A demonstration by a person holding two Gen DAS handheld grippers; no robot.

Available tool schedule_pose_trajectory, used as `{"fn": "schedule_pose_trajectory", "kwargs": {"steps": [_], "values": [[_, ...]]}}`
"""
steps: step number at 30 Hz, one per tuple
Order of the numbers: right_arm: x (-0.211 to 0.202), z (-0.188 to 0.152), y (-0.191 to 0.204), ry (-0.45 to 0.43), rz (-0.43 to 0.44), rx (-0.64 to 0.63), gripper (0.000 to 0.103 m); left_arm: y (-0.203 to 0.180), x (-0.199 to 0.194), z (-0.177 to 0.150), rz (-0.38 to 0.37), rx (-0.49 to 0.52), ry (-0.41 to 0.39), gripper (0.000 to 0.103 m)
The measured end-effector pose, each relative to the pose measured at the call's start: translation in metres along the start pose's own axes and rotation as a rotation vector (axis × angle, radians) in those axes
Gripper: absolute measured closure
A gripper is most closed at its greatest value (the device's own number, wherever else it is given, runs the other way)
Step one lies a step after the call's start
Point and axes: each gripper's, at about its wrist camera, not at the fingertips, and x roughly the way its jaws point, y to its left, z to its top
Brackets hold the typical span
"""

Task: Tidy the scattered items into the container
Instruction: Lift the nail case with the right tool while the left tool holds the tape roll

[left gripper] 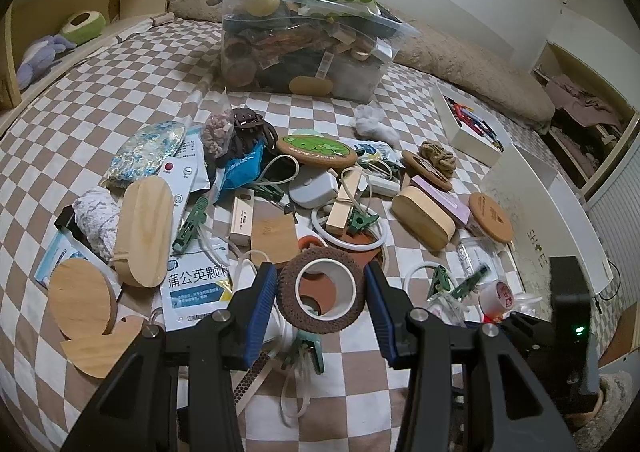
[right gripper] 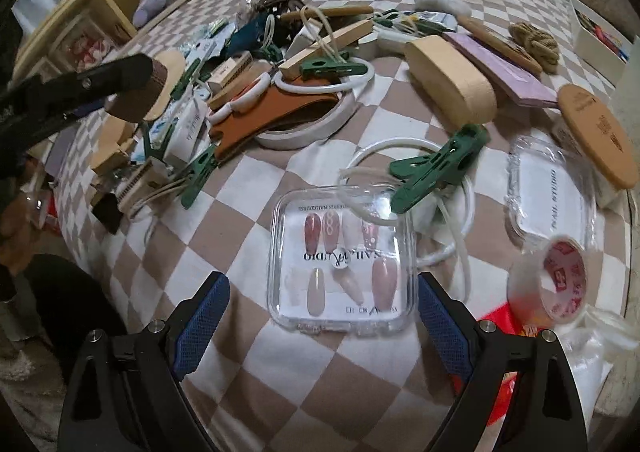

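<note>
My left gripper (left gripper: 320,292) is shut on a brown tape roll (left gripper: 322,286) with a white core, held above the checkered bed; the roll also shows in the right wrist view (right gripper: 136,91). The clear plastic container (left gripper: 304,51), piled full, stands at the back of the bed. My right gripper (right gripper: 324,312) is open, its fingers on either side of a clear nail-tip box (right gripper: 342,260) lying flat on the bedspread, not touching it. Scattered items lie between: green clips (right gripper: 436,167), wooden oval boxes (left gripper: 424,221), white rings, packets.
A roll of clear tape (right gripper: 560,280) and a clear lid (right gripper: 550,195) lie right of the nail box. A white shoe-box lid (left gripper: 536,211) and a white box of pens (left gripper: 472,123) sit at the right. Wooden shelving (left gripper: 80,11) runs along the left.
</note>
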Motion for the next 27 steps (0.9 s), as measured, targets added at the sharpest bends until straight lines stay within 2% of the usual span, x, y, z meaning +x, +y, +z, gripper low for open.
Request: {"fn": "schedule_pose_trajectory", "kwargs": {"steps": [7, 8, 10, 11, 18, 27], "values": [[0.005, 0.006, 0.003, -0.021, -0.036, -0.014, 0.011, 0.000, 0.000, 0.000, 0.001, 0.001, 0.001, 0.058], [0.005, 0.005, 0.004, -0.023, -0.047, -0.019, 0.013, 0.000, 0.000, 0.000, 0.001, 0.002, 0.001, 0.058], [0.005, 0.005, 0.006, -0.029, -0.093, -0.033, 0.027, 0.000, 0.001, -0.001, 0.001, 0.002, 0.001, 0.058], [0.003, 0.005, 0.005, -0.035, -0.095, -0.029, 0.027, 0.000, 0.000, -0.001, 0.001, 0.002, 0.001, 0.058], [-0.028, 0.002, 0.004, -0.135, 0.042, 0.011, 0.027, 0.001, 0.001, -0.001, 0.001, -0.005, -0.002, 0.058], [-0.055, 0.007, 0.001, -0.238, 0.038, 0.050, 0.027, 0.000, -0.003, 0.000, 0.001, 0.007, -0.011, 0.058]]}}
